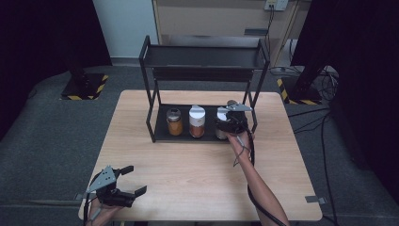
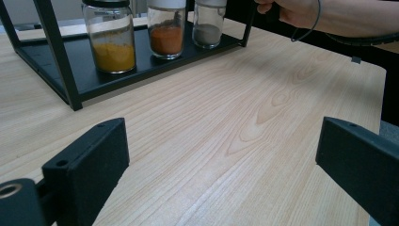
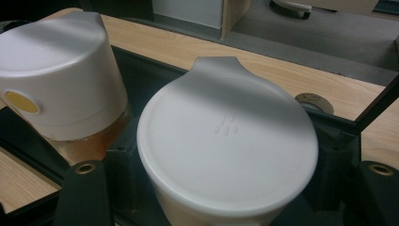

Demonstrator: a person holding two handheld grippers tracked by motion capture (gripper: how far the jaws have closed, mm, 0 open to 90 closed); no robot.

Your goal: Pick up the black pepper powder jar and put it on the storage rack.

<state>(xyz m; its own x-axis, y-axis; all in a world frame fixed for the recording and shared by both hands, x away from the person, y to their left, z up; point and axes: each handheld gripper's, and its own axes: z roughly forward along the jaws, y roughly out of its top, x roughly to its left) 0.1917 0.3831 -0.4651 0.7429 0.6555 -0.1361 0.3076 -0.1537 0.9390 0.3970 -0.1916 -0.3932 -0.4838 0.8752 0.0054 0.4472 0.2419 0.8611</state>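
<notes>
My right tongs [image 1: 225, 123] grip the white-lidded spice jar [image 3: 228, 141], standing on the rack's bottom shelf [image 1: 162, 134] rightmost of three, not yet lifted out, while my left tongs [image 1: 134, 181] wait wide open, empty.

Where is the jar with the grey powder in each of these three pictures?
High view: grey jar, rightmost on the rack's lower shelf, in the right gripper.
Left gripper view: top middle.
Right gripper view: centre, its white lid.
Shared landmark: the orange jar beside it.
</notes>
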